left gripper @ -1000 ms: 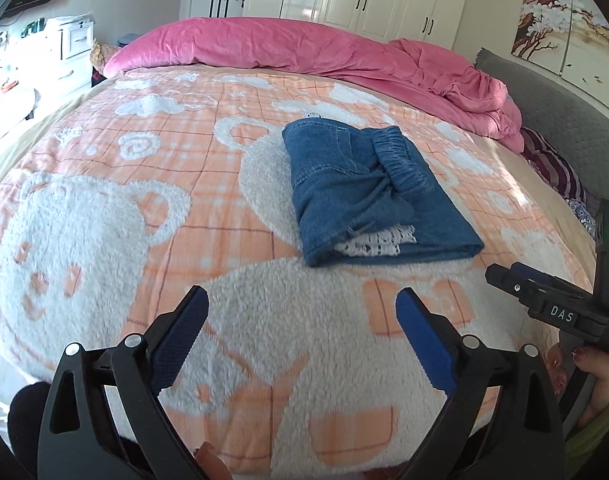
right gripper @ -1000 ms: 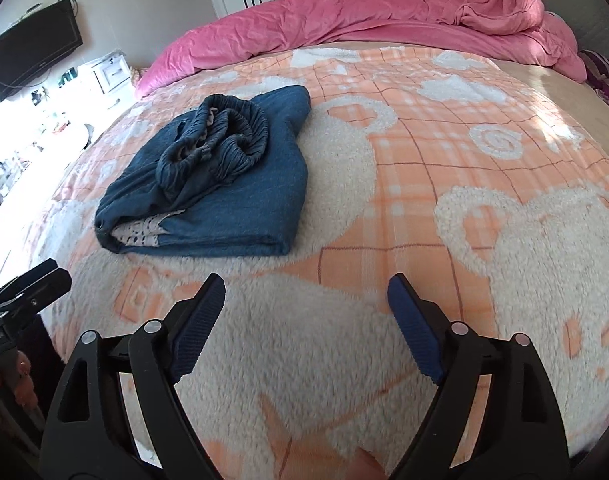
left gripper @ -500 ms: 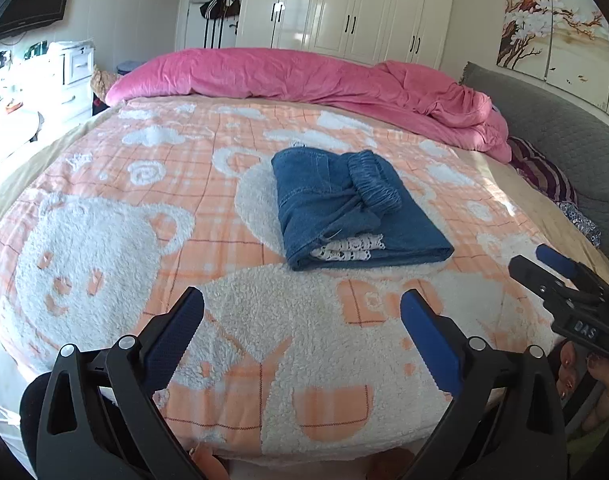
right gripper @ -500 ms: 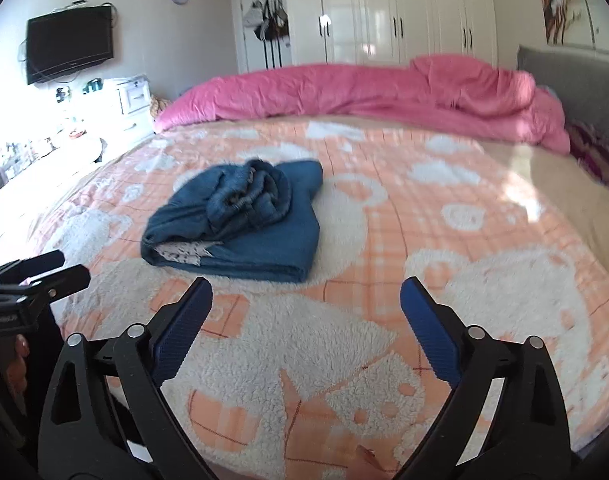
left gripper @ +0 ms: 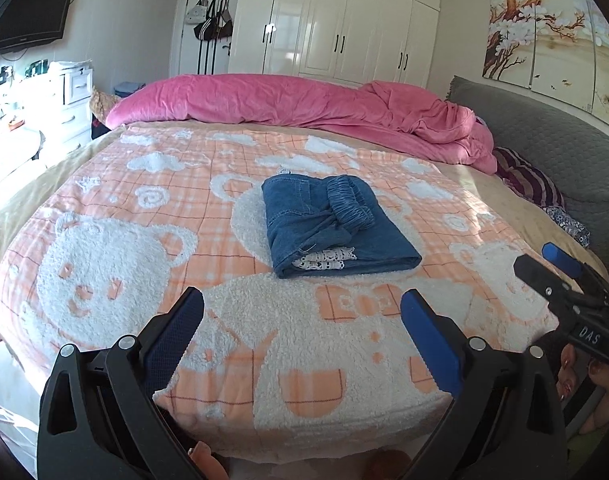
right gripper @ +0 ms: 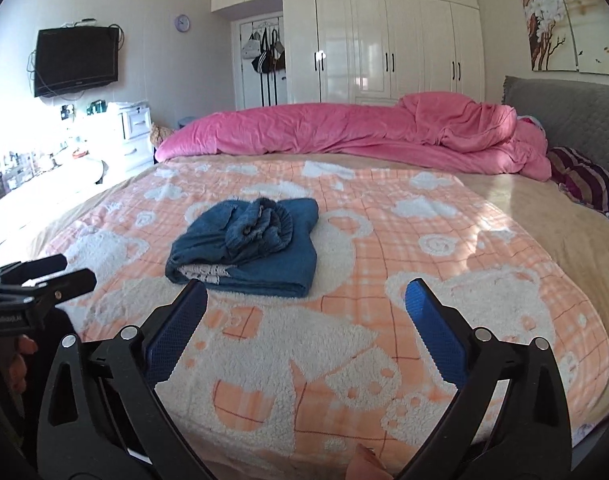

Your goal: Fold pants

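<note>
The blue denim pants [left gripper: 332, 228] lie folded into a compact rectangle in the middle of the bed, elastic waistband bunched on top and white lace trim showing at the near edge. The right wrist view has the same pants [right gripper: 256, 248] left of centre. My left gripper [left gripper: 302, 300] is open and empty, hovering short of the pants over the blanket's near edge. The jaws of my right gripper [right gripper: 304, 288] are opening, nothing between them, also short of the pants. Each gripper appears at the edge of the other's view, held by a hand.
An orange-and-white bear blanket [left gripper: 104, 240] covers the bed. A rumpled pink duvet [left gripper: 304, 100] lies along the far side, a grey headboard [left gripper: 544, 132] and striped pillow [left gripper: 532, 184] at right. White wardrobes [right gripper: 384, 48] and a wall TV [right gripper: 76, 60] stand behind.
Both grippers have pulled back and risen away from the folded pants, so more of the room shows. The right gripper's jaws have spread wider. The pants lie unmoved.
</note>
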`<state>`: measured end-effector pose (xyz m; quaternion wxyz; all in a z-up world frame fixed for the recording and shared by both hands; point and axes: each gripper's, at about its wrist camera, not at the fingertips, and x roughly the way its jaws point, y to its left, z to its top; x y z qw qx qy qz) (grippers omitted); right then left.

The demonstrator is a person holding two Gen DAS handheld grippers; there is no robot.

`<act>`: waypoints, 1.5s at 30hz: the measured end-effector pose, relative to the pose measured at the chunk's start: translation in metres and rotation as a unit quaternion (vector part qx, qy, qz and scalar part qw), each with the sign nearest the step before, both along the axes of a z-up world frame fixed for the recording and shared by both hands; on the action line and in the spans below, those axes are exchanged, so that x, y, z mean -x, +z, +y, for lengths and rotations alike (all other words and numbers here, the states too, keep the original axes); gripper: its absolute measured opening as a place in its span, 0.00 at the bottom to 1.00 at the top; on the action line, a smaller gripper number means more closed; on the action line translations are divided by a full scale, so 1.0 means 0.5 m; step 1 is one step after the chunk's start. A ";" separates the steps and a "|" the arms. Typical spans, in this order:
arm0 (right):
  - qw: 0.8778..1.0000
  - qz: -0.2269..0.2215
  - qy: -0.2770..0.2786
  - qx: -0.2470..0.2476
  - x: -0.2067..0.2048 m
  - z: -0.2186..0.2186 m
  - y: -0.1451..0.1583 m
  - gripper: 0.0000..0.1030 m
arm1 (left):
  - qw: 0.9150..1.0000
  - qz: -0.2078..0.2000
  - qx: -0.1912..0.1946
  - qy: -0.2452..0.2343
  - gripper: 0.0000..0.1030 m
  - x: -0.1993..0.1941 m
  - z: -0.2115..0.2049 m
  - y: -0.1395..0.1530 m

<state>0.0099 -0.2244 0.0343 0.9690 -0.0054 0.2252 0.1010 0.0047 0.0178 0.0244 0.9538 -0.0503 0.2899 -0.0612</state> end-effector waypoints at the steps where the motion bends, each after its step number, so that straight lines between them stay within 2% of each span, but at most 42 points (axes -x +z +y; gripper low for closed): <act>1: 1.000 -0.005 0.001 -0.003 0.005 0.000 0.006 0.91 | 1.000 -0.003 -0.002 0.001 0.95 0.007 0.000 0.003; 7: 1.000 -0.008 0.001 -0.004 0.021 0.008 0.022 0.91 | 1.000 -0.011 -0.001 0.003 0.95 0.035 0.000 0.008; 17: 1.000 0.006 -0.009 0.001 0.027 0.012 -0.004 0.91 | 1.000 0.015 0.002 0.012 0.95 0.023 -0.003 -0.026; 33: 0.999 0.046 -0.016 0.017 -0.010 0.024 -0.083 0.91 | 0.998 0.064 0.004 0.018 0.95 -0.016 -0.009 -0.102; 45: 0.998 0.064 -0.009 0.021 -0.033 0.026 -0.121 0.91 | 0.997 0.077 -0.002 0.014 0.96 -0.038 -0.018 -0.141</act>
